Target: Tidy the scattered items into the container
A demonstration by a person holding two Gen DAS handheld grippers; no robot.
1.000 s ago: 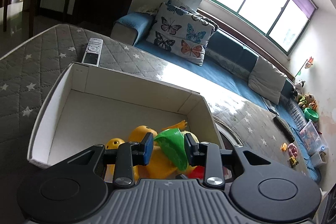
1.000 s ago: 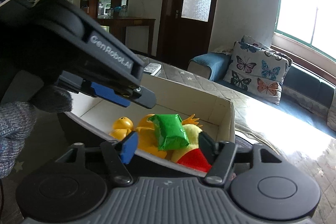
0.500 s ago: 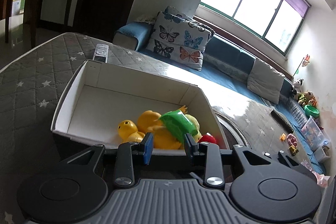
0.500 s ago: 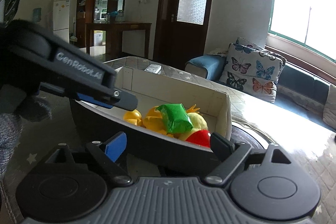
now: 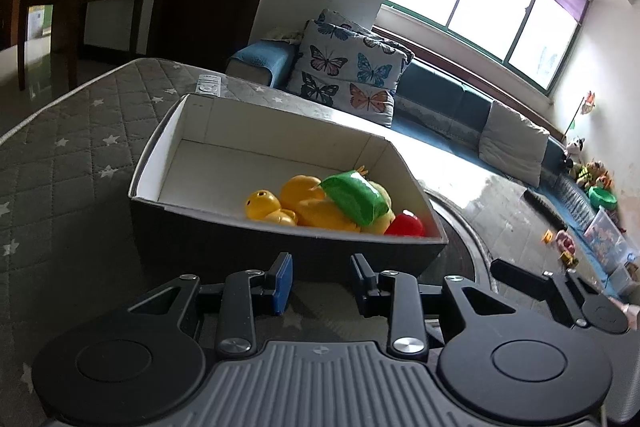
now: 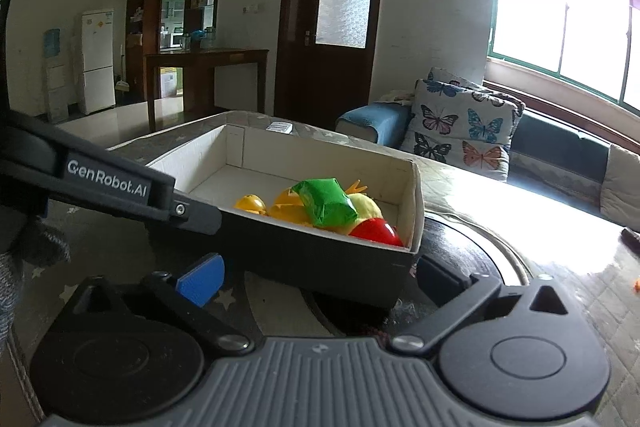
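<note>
Hand-held gripper (image 6: 316, 277) before toy-filled box (image 6: 320, 251)

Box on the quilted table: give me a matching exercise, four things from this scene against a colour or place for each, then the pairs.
Things:
1. packet
2. ball
3. remote control
4. duck toy

Colour or place:
A. yellow, in the box
B. on the table behind the box
C. green, on top of the toys
D. red, in the box's near corner

Pairs: 1-C, 2-D, 3-B, 4-A
</note>
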